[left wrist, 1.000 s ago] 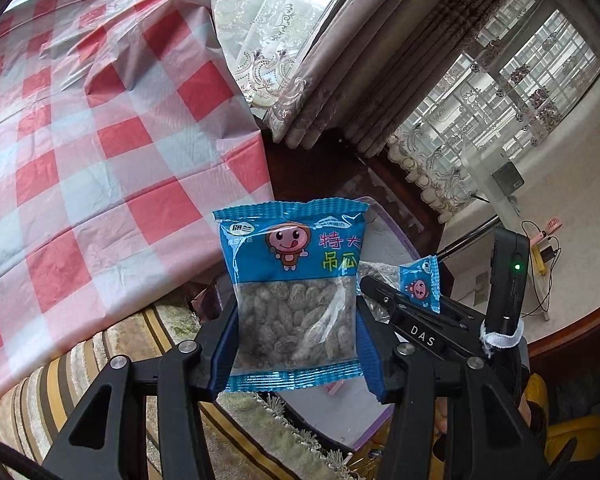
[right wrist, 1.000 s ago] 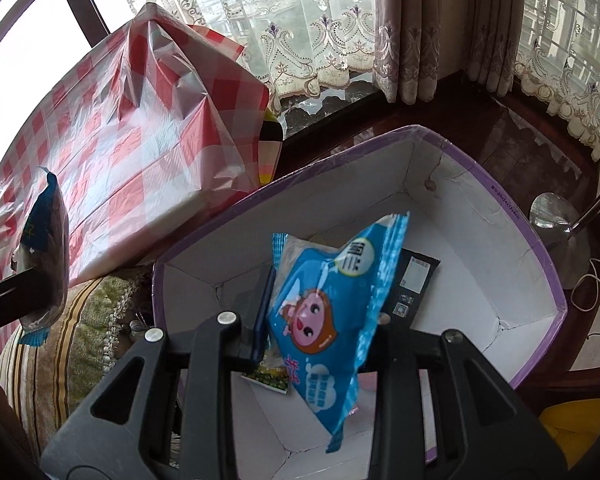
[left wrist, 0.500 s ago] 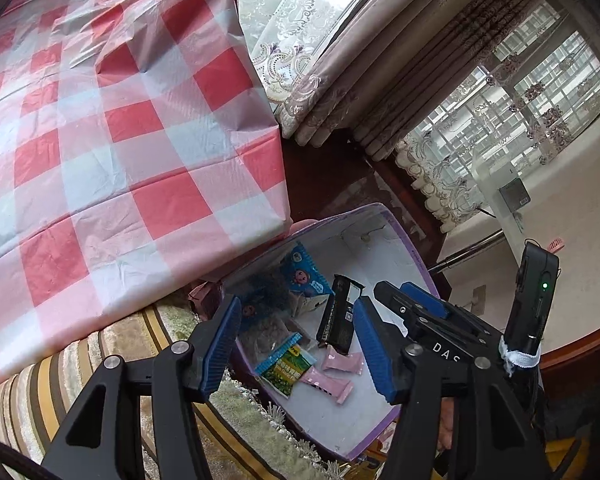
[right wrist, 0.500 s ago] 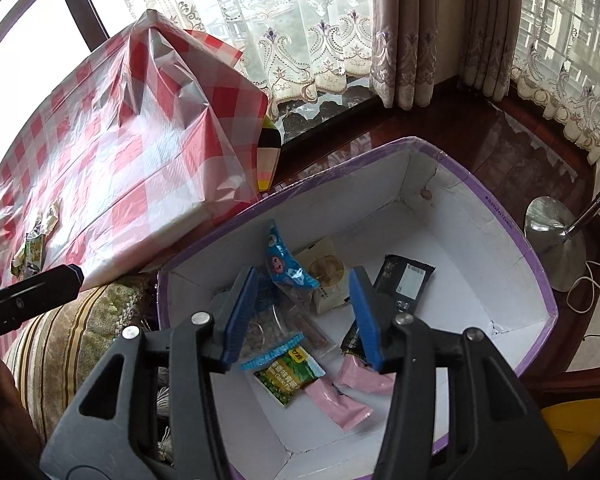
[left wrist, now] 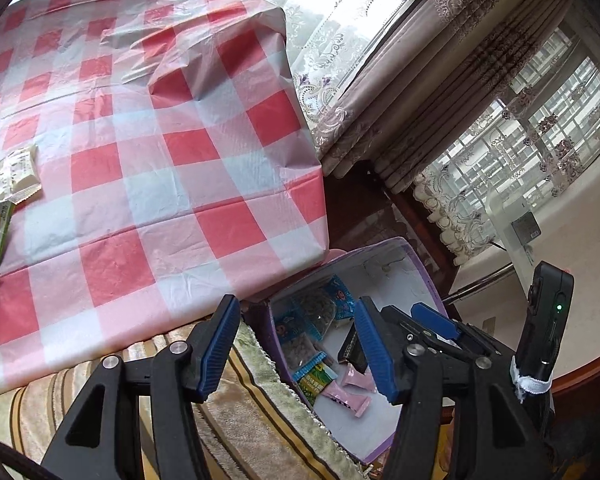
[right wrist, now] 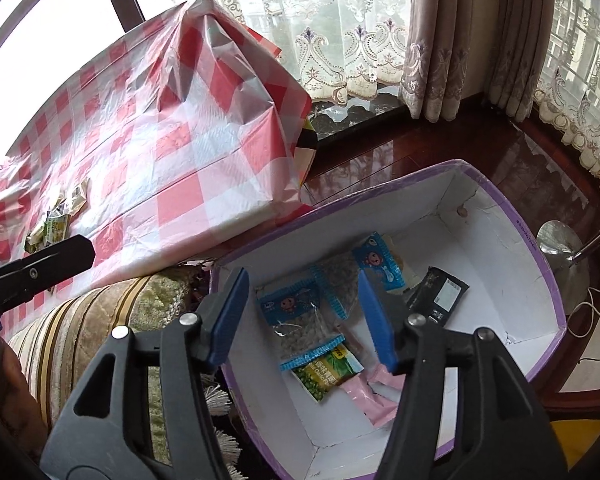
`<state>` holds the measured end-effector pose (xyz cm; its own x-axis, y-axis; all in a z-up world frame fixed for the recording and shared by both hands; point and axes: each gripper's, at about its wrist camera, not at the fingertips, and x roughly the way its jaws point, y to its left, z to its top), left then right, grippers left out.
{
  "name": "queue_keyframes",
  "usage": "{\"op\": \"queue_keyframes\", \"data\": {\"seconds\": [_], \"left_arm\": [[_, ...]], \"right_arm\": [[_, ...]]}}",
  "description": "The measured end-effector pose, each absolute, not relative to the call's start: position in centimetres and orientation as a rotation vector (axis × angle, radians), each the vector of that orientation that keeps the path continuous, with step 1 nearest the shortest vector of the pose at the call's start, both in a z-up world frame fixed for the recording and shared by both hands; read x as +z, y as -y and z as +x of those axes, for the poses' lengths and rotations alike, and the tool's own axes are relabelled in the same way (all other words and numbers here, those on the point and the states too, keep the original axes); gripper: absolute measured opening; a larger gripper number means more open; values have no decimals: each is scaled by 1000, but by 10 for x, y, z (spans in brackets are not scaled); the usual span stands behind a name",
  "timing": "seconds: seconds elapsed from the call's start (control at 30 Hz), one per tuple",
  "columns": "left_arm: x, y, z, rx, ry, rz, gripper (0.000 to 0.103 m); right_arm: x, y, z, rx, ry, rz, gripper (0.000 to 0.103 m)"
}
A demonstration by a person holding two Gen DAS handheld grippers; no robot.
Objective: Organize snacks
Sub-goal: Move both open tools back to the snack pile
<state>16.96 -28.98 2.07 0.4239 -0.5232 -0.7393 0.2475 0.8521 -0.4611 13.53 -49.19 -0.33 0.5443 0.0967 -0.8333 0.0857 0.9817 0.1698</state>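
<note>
A white box with a purple rim (right wrist: 512,216) stands on the floor beside the checked table (right wrist: 160,140). Inside lie two blue seed packets (right wrist: 296,312), a smaller blue packet (right wrist: 378,260), a green pea packet (right wrist: 328,372), pink packets (right wrist: 376,396) and a black packet (right wrist: 440,296). My right gripper (right wrist: 302,292) hovers above the box, its jaws opening with nothing between them. My left gripper (left wrist: 296,320) is open and empty over the near edge of the box (left wrist: 420,264). More snack packets (left wrist: 18,172) lie on the tablecloth at the left.
A striped, fringed cushion (left wrist: 240,400) sits between the table and the box. Lace curtains (right wrist: 340,40) hang behind. A lamp's metal base (right wrist: 560,240) and cable rest on the dark wooden floor to the right of the box.
Both grippers let go of their blue packets, which now lie in the box. Both have since widened and lifted; the left view has swung toward the table.
</note>
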Motion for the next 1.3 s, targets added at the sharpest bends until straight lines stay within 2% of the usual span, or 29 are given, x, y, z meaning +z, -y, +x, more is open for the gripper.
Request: {"op": "queue_keyframes", "data": {"seconds": [0.53, 0.67, 1.3], "left_arm": [[44, 205, 163, -223, -813, -238, 69], [45, 177, 167, -177, -809, -200, 69], [-3, -23, 166, 114, -848, -574, 69]], "right_arm": [[5, 380, 145, 195, -1028, 53, 69], [6, 358, 149, 229, -1029, 23, 69], [0, 280, 181, 359, -1054, -140, 70]]}}
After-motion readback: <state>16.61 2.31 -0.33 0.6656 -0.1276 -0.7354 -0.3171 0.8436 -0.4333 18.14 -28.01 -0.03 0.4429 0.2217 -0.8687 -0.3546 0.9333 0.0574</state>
